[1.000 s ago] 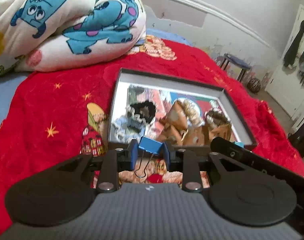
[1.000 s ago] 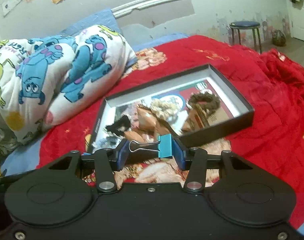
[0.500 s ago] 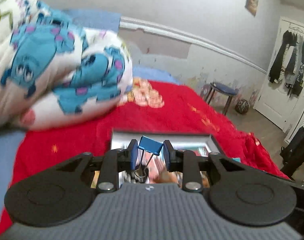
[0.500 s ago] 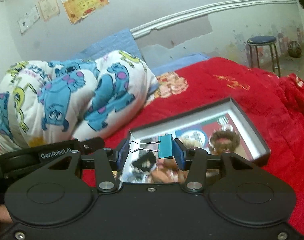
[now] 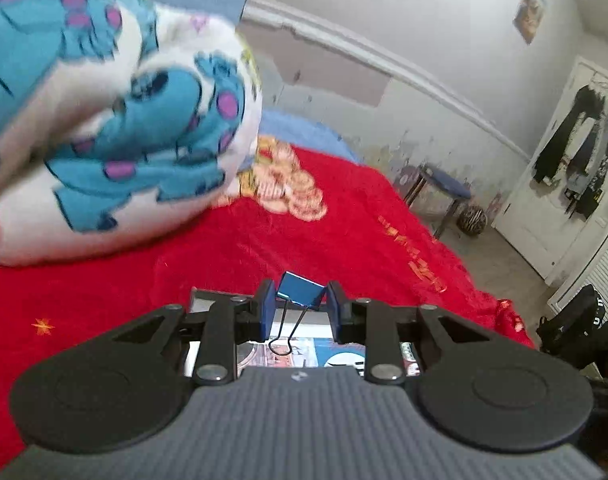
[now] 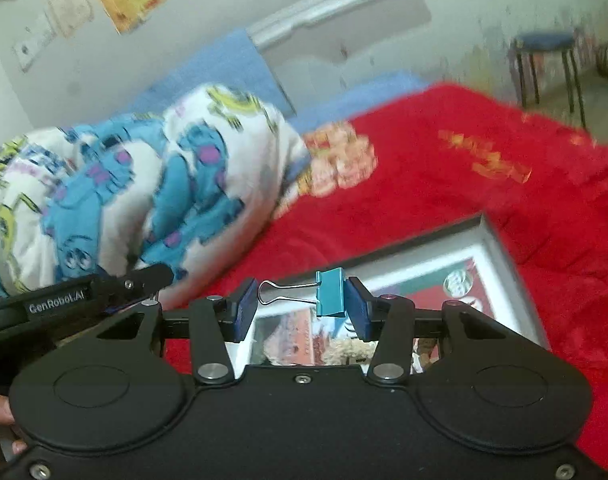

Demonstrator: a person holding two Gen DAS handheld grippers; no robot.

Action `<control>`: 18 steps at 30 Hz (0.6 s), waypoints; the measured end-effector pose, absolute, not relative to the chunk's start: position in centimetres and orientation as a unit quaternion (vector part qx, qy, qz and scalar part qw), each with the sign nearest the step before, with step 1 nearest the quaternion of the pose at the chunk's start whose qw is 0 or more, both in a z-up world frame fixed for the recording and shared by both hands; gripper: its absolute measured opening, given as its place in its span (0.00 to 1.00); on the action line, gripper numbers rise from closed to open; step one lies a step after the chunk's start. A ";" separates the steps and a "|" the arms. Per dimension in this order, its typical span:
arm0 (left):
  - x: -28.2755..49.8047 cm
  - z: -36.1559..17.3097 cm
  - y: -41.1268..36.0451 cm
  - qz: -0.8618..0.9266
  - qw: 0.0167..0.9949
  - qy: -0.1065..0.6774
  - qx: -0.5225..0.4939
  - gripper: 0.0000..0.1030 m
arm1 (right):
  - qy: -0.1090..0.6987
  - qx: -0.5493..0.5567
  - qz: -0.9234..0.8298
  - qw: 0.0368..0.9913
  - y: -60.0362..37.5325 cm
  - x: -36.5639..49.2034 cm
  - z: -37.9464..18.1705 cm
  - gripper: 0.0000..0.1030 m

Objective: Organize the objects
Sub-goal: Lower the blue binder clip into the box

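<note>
My left gripper point(image 5: 299, 310) is shut on a blue binder clip point(image 5: 301, 288), wire handles hanging down, held above the near part of the black box point(image 5: 207, 294). My right gripper point(image 6: 301, 308) is shut on a teal binder clip point(image 6: 332, 298), its wire handles pointing left, held over the same box point(image 6: 500, 248). The box lies open on the red blanket point(image 6: 464, 184) and holds several small items, mostly hidden behind the grippers. The left gripper's body also shows in the right wrist view point(image 6: 75, 296).
A rolled white quilt with blue monsters point(image 5: 115, 120) lies at the back left on the bed. A blue stool point(image 5: 440, 188) stands past the bed's far end by the wall. Dark clothes hang on a white door point(image 5: 584, 152) at the right.
Both grippers have risen and tilted up, each still holding its clip. The box has slid down in both views, now mostly hidden behind the grippers; more wall and quilt show.
</note>
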State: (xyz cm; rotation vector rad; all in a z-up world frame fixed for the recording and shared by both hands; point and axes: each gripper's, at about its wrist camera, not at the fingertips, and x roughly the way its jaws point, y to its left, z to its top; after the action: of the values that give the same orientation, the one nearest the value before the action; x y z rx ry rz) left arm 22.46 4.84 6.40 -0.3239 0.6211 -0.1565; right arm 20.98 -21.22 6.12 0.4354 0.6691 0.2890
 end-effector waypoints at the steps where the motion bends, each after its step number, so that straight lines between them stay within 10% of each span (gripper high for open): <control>1: 23.3 5.6 4.7 -0.076 0.933 0.311 -0.161 0.30 | 0.335 0.209 0.142 0.908 -21.0 22.0 5.4 0.44; 18: 25.6 -1.9 2.1 -0.032 0.936 0.336 -0.103 0.32 | 0.421 0.200 0.083 0.881 -19.7 28.2 -3.3 0.45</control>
State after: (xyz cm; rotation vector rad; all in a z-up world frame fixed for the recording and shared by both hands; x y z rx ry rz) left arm 25.64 2.10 -1.92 -0.2107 0.6859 -0.0659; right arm 28.25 -19.72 -3.32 0.4175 0.8767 0.1721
